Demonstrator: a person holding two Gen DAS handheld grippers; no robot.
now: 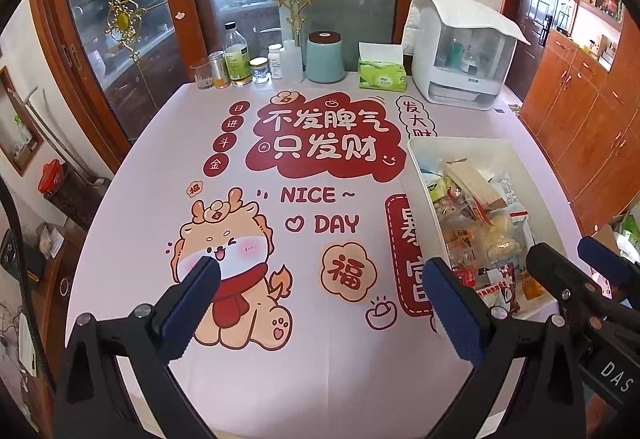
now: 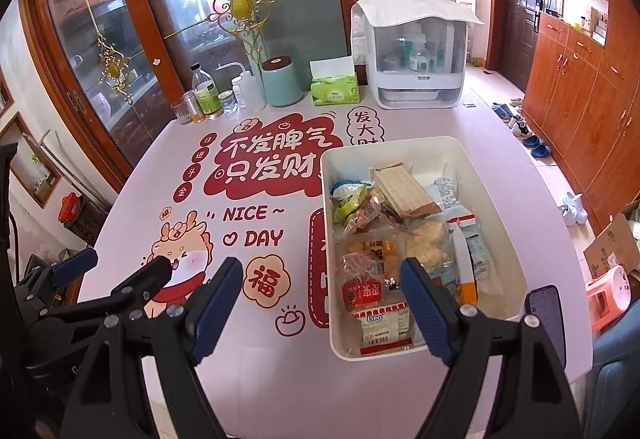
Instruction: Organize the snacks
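Observation:
A white plastic bin (image 2: 486,159) (image 1: 416,159) full of several wrapped snacks stands on the right half of the table. Among them are a tan wafer pack (image 2: 404,191), a red-and-white Lipo pack (image 2: 384,323) and a green pack (image 2: 350,201). My right gripper (image 2: 320,279) hovers open over the bin's near left corner, nothing between its blue pads. My left gripper (image 1: 320,279) hangs open above the printed tablecloth, left of the bin, with nothing in it. The right gripper (image 1: 580,259) shows at the edge of the left wrist view, the left gripper (image 2: 116,263) in the right wrist view.
A row of bottles and jars (image 2: 208,91), a teal canister (image 2: 282,81), a green tissue box (image 2: 334,87) and a white cabinet-like appliance (image 2: 416,59) line the table's far edge. A phone (image 2: 546,313) lies near the bin. Glass doors stand behind; wooden cupboards (image 2: 580,87) on the right.

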